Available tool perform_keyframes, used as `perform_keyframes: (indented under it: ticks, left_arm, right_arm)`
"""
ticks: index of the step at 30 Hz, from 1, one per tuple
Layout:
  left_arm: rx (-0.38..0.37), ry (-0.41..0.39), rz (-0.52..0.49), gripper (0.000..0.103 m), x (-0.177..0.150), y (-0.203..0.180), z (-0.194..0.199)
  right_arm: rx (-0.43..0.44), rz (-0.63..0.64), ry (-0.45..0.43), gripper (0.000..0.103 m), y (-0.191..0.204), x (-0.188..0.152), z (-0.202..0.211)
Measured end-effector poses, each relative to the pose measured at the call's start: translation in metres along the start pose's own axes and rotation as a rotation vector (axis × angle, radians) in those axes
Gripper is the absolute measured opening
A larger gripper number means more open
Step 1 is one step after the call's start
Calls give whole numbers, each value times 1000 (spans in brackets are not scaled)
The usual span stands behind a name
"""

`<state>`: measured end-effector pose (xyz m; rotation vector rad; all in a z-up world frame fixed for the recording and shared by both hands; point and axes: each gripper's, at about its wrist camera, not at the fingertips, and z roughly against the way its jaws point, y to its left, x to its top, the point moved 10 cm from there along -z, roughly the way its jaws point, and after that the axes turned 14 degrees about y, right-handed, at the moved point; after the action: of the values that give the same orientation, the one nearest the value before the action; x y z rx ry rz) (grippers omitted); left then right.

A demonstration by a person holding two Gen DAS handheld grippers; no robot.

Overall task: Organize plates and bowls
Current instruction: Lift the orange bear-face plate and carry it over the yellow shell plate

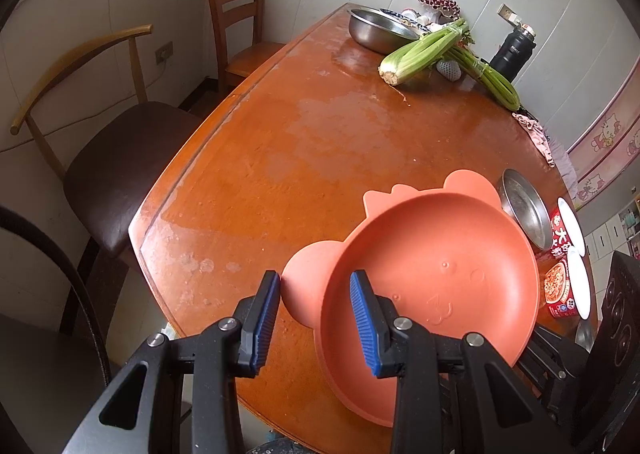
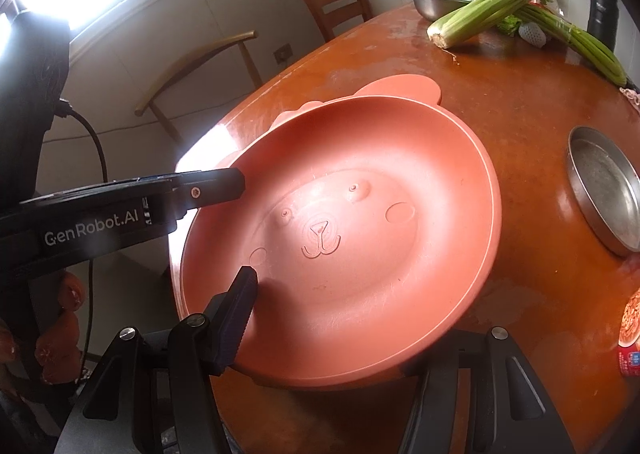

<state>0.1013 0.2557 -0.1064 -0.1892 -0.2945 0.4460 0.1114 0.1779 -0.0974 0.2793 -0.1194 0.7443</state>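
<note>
Gleaming orange table [image 1: 280, 142] beside wooden chairs [image 1: 236, 14].

Salmon-pink bowl [image 2: 360, 238] with embossed bear face; orange-brown table [image 1: 280, 142]; green celery [image 1: 424, 50].

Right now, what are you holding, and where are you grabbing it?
The orange bear-face plastic plate: the right gripper clamps its near rim, the left gripper its ear-side rim.

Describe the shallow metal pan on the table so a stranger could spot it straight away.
Start at the orange-brown wooden table and find the big pink bear-faced plate at its near end. The metal pan sits just right of it, flat on the wood. Unlike the deep steel bowl by the celery, it is shallow, dull and straight-walled.
</note>
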Motion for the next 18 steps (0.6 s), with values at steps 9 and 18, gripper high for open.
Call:
perform_keyframes:
  ticks: [9,18]
  left_arm:
    - [-1,2,4,36,1,5,-3]
    - [-9,1,-10,36,-7,4,-1]
  right_arm:
    - [-75,20,11,61,-5,-1,-3]
    - [-169,58,9,62,-7,-5,3]
